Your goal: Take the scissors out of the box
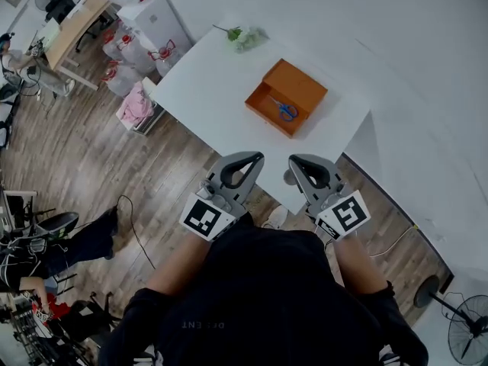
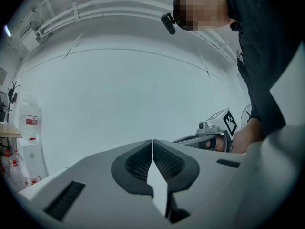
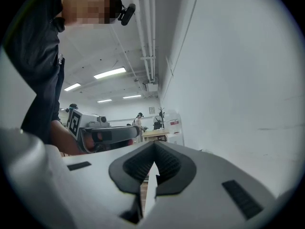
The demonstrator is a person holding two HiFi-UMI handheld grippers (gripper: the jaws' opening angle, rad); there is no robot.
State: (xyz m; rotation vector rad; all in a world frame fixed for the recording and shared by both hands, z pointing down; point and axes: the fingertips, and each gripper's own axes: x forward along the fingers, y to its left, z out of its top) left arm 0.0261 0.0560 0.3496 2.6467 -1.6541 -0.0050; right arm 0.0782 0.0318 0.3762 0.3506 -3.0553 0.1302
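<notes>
An open orange box point(image 1: 286, 96) sits on the white table point(image 1: 206, 90) in the head view, with blue-handled scissors point(image 1: 285, 110) lying inside it. My left gripper point(image 1: 252, 157) and right gripper point(image 1: 299, 160) are held side by side in front of the person's chest, short of the table's near edge. Both are shut with nothing between the jaws. In the left gripper view the left gripper point(image 2: 152, 141) points at a plain white wall, and in the right gripper view the right gripper point(image 3: 154, 143) points along that wall; neither view shows the box.
A green sprig with a clear wrapper point(image 1: 245, 36) lies at the table's far end. White cabinets and red-printed bags point(image 1: 145, 48) stand left of the table. A wooden desk point(image 1: 72, 25) is further left, a fan point(image 1: 465, 319) at bottom right, and a seated person point(image 1: 69, 246) at left.
</notes>
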